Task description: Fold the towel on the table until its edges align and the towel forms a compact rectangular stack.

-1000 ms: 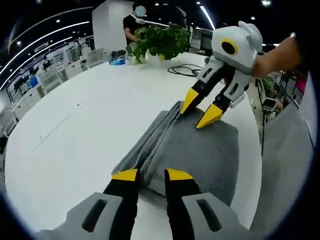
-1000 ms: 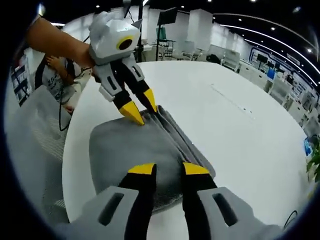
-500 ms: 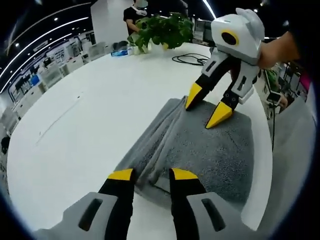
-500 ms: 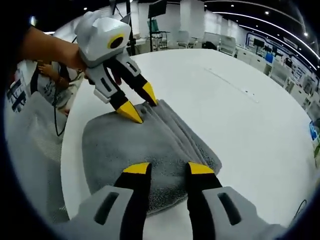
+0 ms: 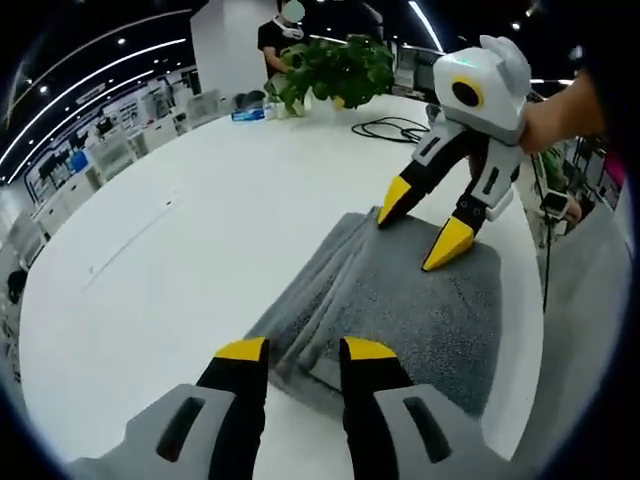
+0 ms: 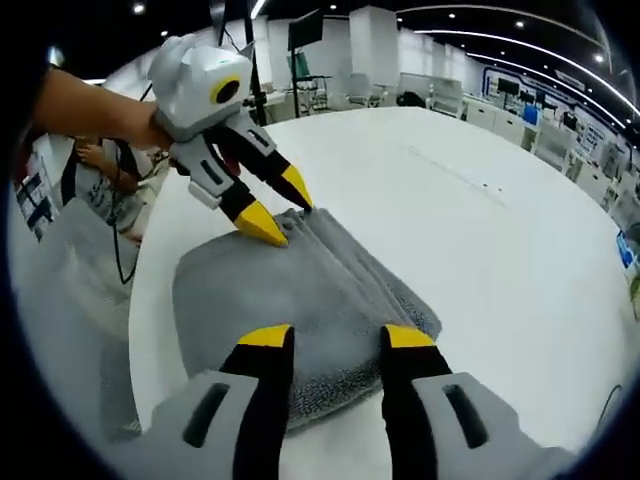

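A grey towel (image 5: 400, 300) lies folded into a thick rectangle near the edge of the white table (image 5: 180, 250), its layered folds running along one long side. My left gripper (image 5: 305, 350) stands open just above the towel's near end, nothing between its jaws. At the far end my right gripper (image 5: 425, 220) is open, its yellow tips at the towel's surface. In the right gripper view the towel (image 6: 290, 290) lies below my right gripper (image 6: 337, 338), and the left gripper (image 6: 280, 207) stands open over the far end by the folds.
A potted plant (image 5: 335, 70), a black cable (image 5: 395, 128) and a standing person (image 5: 278, 35) are at the table's far side. The table's curved edge runs close beside the towel. A seated person (image 6: 110, 170) is past that edge.
The right gripper's jaws have spread a little wider. Both grippers stay over the towel's two ends and the towel has not shifted; the views have only moved slightly.
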